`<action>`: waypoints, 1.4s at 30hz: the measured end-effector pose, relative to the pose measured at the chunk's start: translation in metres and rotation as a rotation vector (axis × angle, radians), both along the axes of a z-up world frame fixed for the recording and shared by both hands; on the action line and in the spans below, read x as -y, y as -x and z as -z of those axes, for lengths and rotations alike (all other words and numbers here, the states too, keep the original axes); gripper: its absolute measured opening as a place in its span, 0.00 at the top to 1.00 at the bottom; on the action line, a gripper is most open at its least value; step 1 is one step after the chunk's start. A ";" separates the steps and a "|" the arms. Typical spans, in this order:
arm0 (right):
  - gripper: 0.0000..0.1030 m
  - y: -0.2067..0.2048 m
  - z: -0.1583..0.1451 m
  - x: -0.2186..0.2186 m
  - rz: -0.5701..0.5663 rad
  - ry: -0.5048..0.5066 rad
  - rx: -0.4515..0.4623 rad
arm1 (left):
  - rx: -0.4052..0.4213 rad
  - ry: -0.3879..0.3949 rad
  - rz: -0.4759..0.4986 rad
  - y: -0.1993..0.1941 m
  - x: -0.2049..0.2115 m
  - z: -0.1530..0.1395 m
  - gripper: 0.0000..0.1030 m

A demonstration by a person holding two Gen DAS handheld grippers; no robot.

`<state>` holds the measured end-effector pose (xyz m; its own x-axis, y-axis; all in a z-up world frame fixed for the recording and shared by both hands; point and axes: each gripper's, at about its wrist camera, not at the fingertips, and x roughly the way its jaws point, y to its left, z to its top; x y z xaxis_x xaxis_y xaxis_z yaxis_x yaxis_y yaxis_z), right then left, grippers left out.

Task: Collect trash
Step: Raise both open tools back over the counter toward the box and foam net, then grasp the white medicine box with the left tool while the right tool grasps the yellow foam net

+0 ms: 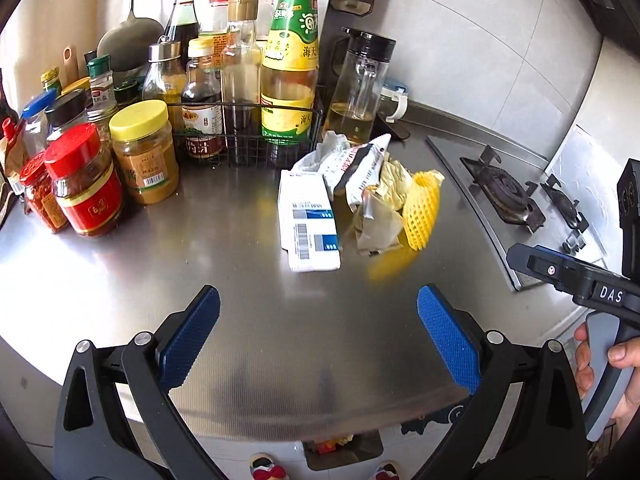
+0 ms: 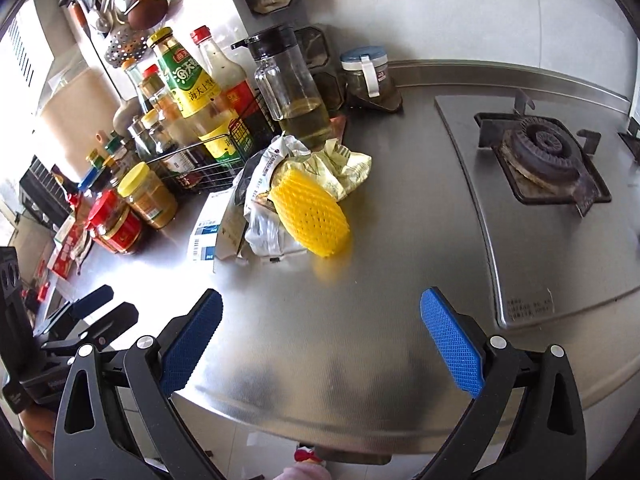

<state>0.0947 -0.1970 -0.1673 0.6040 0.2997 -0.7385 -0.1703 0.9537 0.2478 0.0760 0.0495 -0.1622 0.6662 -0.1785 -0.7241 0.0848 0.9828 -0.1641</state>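
Note:
A heap of trash lies on the steel counter: a white and blue carton, crumpled wrappers, a brown paper scrap and a yellow foam fruit net. The right wrist view shows the same net, wrappers and carton. My left gripper hangs open above the counter's front, short of the heap, nothing between its blue pads. My right gripper is open too, also short of the heap and empty. Each gripper appears at the edge of the other's view.
Sauce bottles in a wire rack, an oil jug and jars crowd the counter's back left. A gas hob lies to the right. A hand holds the right gripper's handle. The counter's front edge runs just below both grippers.

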 end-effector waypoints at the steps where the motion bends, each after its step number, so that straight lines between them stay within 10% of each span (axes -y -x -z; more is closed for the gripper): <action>1: 0.03 -0.007 0.001 -0.002 0.003 0.015 0.008 | -0.003 -0.005 -0.007 -0.010 -0.001 0.002 0.09; 23: 0.63 -0.084 0.038 -0.047 -0.110 0.096 -0.037 | -0.159 -0.032 -0.016 -0.133 0.000 0.057 0.23; 27: 0.85 -0.083 0.038 -0.046 -0.114 0.093 -0.040 | -0.180 -0.029 0.002 -0.138 0.001 0.065 0.44; 29: 0.86 -0.079 0.035 -0.042 -0.107 0.086 -0.029 | -0.179 -0.044 0.007 -0.136 0.002 0.065 0.58; 42: 0.87 -0.015 -0.007 -0.013 -0.099 0.060 0.053 | -0.041 -0.041 0.008 -0.057 0.002 0.007 0.59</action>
